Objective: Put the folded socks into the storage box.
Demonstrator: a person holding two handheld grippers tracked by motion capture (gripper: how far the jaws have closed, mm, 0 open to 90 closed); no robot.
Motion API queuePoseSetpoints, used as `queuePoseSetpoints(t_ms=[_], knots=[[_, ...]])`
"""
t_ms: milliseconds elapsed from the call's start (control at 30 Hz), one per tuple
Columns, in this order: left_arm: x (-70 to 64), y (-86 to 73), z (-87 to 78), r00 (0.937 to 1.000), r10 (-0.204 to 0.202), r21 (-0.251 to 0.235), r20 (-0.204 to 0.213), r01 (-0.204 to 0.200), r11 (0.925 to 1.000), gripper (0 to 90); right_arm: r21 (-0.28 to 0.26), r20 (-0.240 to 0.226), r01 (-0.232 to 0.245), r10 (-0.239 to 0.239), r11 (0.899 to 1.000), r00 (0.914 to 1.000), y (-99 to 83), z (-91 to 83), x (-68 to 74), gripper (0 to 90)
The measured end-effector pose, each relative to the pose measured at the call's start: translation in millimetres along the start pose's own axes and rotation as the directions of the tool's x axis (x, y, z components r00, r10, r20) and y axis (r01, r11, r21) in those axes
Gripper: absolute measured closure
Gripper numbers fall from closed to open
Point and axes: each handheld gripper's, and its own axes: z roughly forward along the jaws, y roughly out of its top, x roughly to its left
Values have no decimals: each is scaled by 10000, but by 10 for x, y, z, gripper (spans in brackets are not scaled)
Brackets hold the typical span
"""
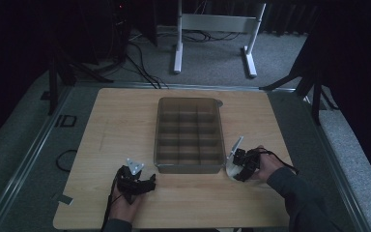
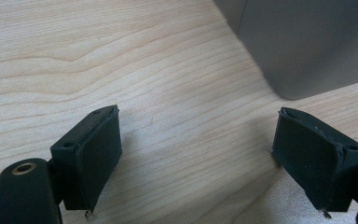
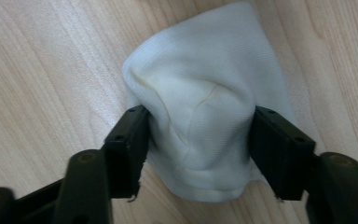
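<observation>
A grey plastic organiser tray with several empty compartments stands in the middle of the wooden table. My right gripper rests on the table just off the tray's near right corner. Its jaws press from both sides on a bunched white cloth, which bulges up between them. The cloth lies on the wood. My left gripper sits near the tray's front left corner. It is open over bare wood, with the tray's corner just ahead of it.
The table's front edge runs close behind both hands. Beyond the far edge are a white desk frame, cables on the grey carpet, and dark stands at both sides. A metal rail borders the table's left.
</observation>
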Motion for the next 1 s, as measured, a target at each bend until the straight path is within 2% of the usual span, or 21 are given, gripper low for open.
queuePoseSetpoints(t_ms=[267, 433, 667, 867, 933, 1000], knots=[[-2, 0, 0, 10000, -3, -3, 2, 3, 10000, 156, 270, 103, 267, -270, 9993, 9996, 37, -19, 71, 555], [-4, 1, 0, 10000, 7, 8, 0, -7, 10000, 156, 69, 133, 441, -442, 9990, 9989, 15, -27, 109, 631], [-3, 1, 0, 10000, 14, 2, 12, -14, 10000, 156, -14, 167, 894, -893, 9960, 9959, 9, -52, 122, 680], [-4, 1, 0, 10000, 11, 10, 8, -11, 10000, 156, -524, -31, 679, -682, 9963, 9977, -39, -154, 56, 761], [-4, 1, 0, 10000, 13, -2, 12, -13, 10000, 156, -435, -265, 673, -685, 9968, 9973, -51, -152, 45, 760], [-4, 1, 0, 10000, 18, 0, 16, -18, 10000, 156, -376, -276, 665, -675, 9971, 9973, -50, -143, 47, 753]])
